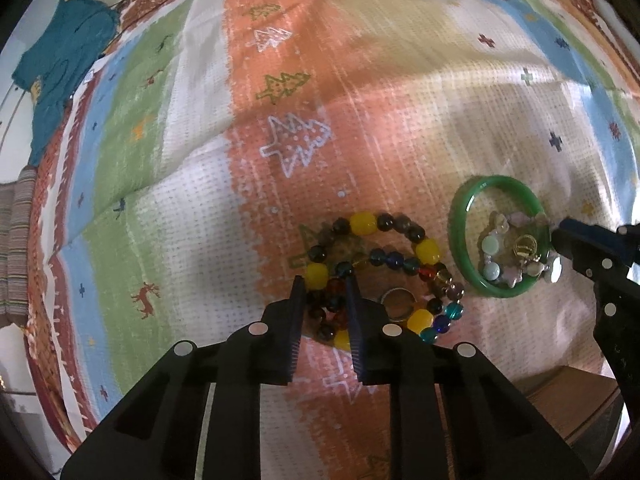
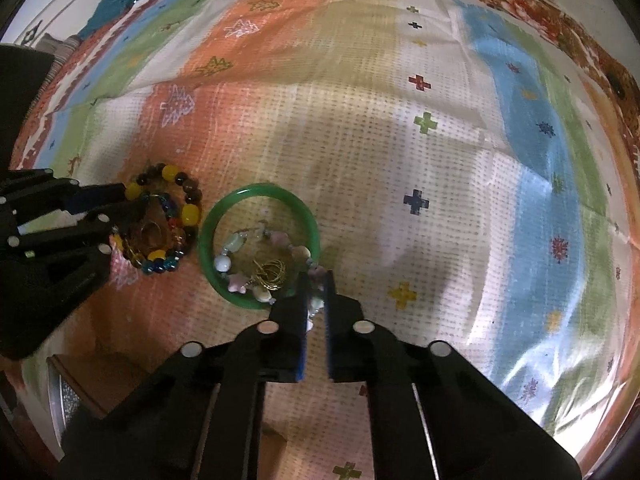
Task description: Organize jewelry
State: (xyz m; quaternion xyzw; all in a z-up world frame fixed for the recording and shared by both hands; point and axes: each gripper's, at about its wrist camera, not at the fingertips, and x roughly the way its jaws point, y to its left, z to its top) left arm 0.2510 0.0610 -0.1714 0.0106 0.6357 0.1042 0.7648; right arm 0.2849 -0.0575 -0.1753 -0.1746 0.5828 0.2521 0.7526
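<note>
A bracelet of dark and yellow beads [image 1: 362, 224] lies on the patterned cloth with a blue and multicoloured bead bracelet [image 1: 404, 264] and a metal ring [image 1: 397, 301] inside it. My left gripper [image 1: 325, 284] straddles beads at its near side, jaws narrowly apart. A green bangle [image 1: 460, 248] lies to the right, holding a pastel bead bracelet [image 2: 236, 280] and gold hoop earrings [image 2: 270, 274]. My right gripper [image 2: 316, 280] is closed on the pastel bracelet over the bangle's near rim [image 2: 248, 302]. The dark and yellow bracelet shows in the right wrist view too [image 2: 188, 212].
The striped cloth [image 1: 280, 120] with tree and cross motifs covers the surface. A teal garment [image 1: 60, 60] lies at the far left. A brown box edge [image 1: 572, 396] and a metal object [image 2: 60, 396] sit near the front edge.
</note>
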